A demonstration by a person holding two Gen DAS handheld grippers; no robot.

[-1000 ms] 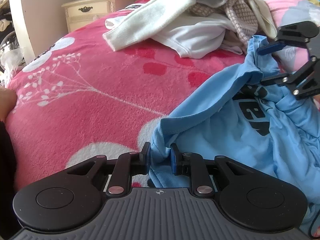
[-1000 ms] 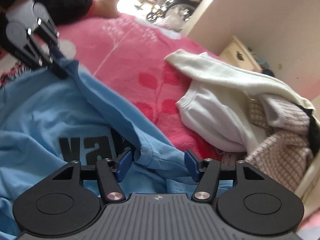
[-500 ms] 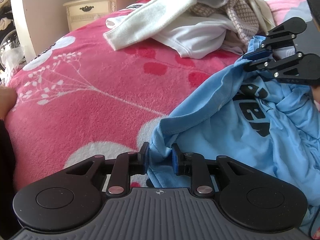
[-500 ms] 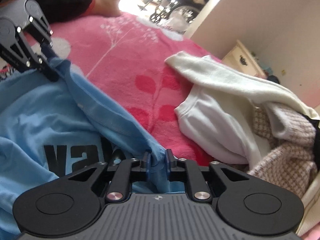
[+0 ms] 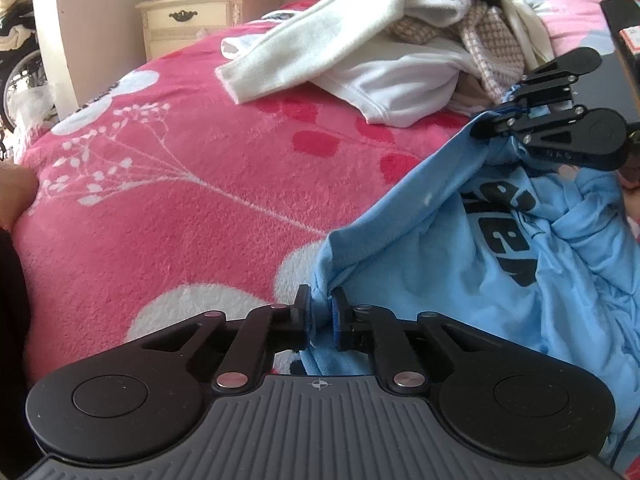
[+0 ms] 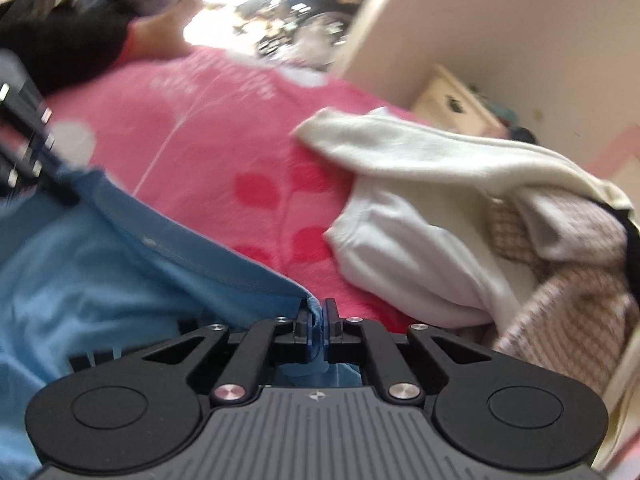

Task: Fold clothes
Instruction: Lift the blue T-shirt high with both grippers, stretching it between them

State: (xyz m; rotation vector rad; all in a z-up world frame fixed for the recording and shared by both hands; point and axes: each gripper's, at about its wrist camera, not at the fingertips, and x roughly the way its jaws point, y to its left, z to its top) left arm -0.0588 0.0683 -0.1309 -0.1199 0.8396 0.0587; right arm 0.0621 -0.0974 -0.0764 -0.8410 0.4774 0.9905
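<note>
**Both grippers pinch the edge of a blue T-shirt on the bed**

A light-blue cotton T-shirt with black block lettering (image 5: 500, 256) lies crumpled on the near right part of a bed covered by a fluffy pink blanket with white dandelion and red leaf prints (image 5: 180, 216). One hemmed edge of the shirt is drawn out as a band between the two grippers, while the rest bunches in loose folds with the lettering partly hidden.

The left gripper (image 5: 321, 312) sits at the near end of that edge, its jaws pressed onto a gathered fold of blue cloth. The right gripper (image 6: 318, 326) has its jaws nearly together, pinching a thin tuck of the same edge; in the left wrist view it appears farther off to the right (image 5: 486, 130), clamped on the raised end of the band.

Beyond the shirt, at the far side of the bed, lies a heap of unfolded clothes: a cream fleece garment (image 5: 320, 44) draped over a white cotton top (image 5: 400, 88), with a pink-and-white checked knit (image 5: 488, 36) beside them. A cream wooden nightstand with a dark metal drawer pull (image 5: 192, 24) stands against the far left wall. The right wrist view is motion-blurred.
</note>
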